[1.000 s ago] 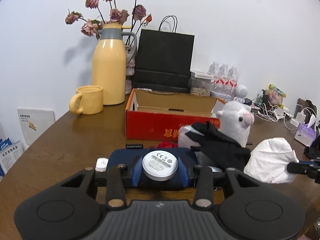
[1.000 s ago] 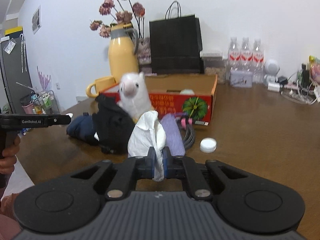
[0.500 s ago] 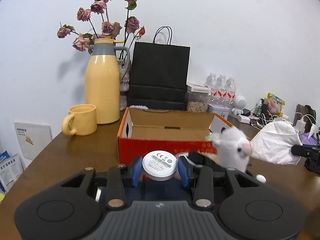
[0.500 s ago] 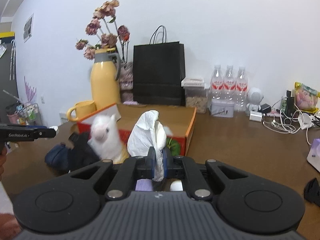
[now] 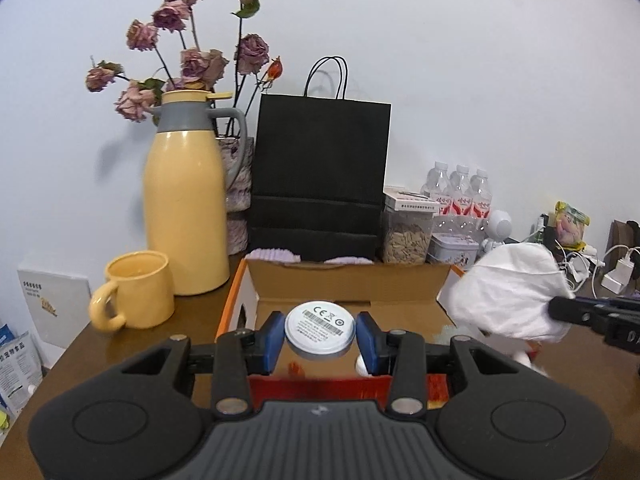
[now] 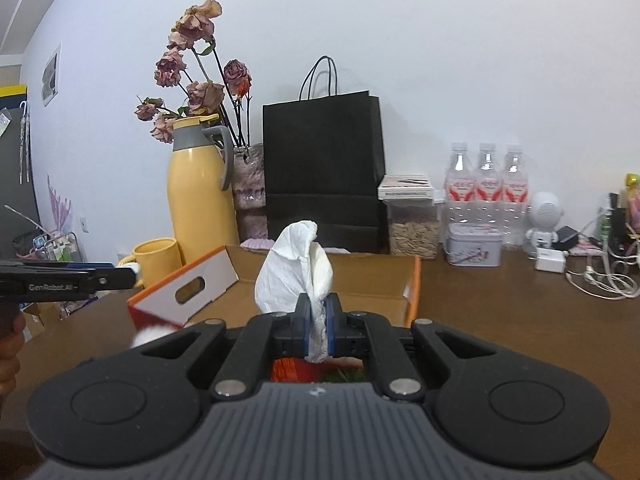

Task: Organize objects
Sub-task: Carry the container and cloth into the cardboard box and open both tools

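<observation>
Both loads look to be at the drop-off step: the left claw (image 5: pixel 320 340) grips a white puck (image 5: pixel 320 334) between its blue pads, poised over the open box (image 5: pixel 344 280) on the bench (image 5: pixel 132 344), while the right claw (image 6: pixel 318 322) pinches a crumpled tissue (image 6: pixel 294 270) just above the same box. The next move probably calls for lowering each into the box, clear of its flaps and of each other, then parting the pads to release
</observation>
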`<state>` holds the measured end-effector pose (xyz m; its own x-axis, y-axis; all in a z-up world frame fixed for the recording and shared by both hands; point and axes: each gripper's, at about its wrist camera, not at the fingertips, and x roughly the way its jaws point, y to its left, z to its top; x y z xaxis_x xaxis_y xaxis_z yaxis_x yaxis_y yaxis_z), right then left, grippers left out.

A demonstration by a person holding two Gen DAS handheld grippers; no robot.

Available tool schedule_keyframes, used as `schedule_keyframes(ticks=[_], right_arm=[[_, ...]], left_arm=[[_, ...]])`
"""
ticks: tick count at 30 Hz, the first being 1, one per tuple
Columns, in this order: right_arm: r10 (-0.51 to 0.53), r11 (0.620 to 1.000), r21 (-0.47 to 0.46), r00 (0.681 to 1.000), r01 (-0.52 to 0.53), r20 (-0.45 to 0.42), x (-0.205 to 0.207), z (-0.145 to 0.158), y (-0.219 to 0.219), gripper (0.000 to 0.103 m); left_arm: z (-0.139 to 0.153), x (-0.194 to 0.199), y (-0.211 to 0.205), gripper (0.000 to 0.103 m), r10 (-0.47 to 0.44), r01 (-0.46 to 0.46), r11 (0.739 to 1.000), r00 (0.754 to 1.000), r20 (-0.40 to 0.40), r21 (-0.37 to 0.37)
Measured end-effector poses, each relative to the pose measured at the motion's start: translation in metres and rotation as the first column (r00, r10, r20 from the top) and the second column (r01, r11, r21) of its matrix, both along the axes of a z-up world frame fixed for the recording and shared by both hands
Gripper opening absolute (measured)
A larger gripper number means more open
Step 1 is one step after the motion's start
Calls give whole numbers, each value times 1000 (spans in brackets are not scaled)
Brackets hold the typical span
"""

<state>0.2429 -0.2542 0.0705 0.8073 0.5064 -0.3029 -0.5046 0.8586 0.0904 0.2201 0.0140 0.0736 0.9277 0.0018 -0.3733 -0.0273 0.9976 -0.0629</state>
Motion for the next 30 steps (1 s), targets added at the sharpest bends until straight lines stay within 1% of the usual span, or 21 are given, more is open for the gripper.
schedule_keyframes(ticks=[7, 12, 18, 20, 21, 22, 23, 24, 25, 26, 27, 30], right_arm=[[28, 1000, -5, 1000, -28, -9, 44, -2, 39, 8], [32, 999, -9, 999, -33, -27, 73, -8, 56, 8], [19, 1000, -20, 998, -21, -54, 95, -22, 64, 8], [12, 999, -32, 998, -14, -68, 100, -24, 65, 9], [17, 999, -32, 996, -20, -82, 103, -26, 65, 10], [16, 999, -33, 996, -20, -92, 103, -27, 65, 13], [13, 999, -46, 995, -17, -98, 104, -29, 66, 17], [6, 998, -64, 995, -12, -102, 104, -30, 67, 39], [-5, 997, -79, 995, -3, -103, 104, -31, 68, 75], [-12, 996, -90, 996, 4, -92, 102, -32, 69, 88], [-9, 995, -98, 997, 1, -80, 100, -32, 70, 94], [-10, 994, -109, 998, 4, -60, 95, -29, 71, 103]], left_arm=[[3, 57, -4, 38, -8, 8, 1000, 1000, -9, 2], [-3, 93, -5, 38, 7, -7, 1000, 1000, -21, 6], [-15, 119, -3, 38, 10, -11, 1000, 998, -68, -8], [-18, 124, -5, 38, 5, -4, 1000, 997, -78, 8], [-21, 126, -6, 40, 6, -5, 1000, 996, -85, 15], [-23, 127, -6, 54, 8, -6, 1000, 996, -92, 19], [-24, 128, -7, 76, 12, -9, 1000, 995, -99, 22], [-26, 129, -6, 88, 21, -18, 1000, 995, -99, 25], [-27, 127, -6, 103, 33, -31, 999, 995, -91, 29], [-27, 127, -5, 103, 45, -43, 999, 996, -81, 34], [-28, 126, -6, 103, 56, -53, 998, 995, -76, 41], [-27, 124, -5, 103, 57, -53, 998, 995, -86, 42]])
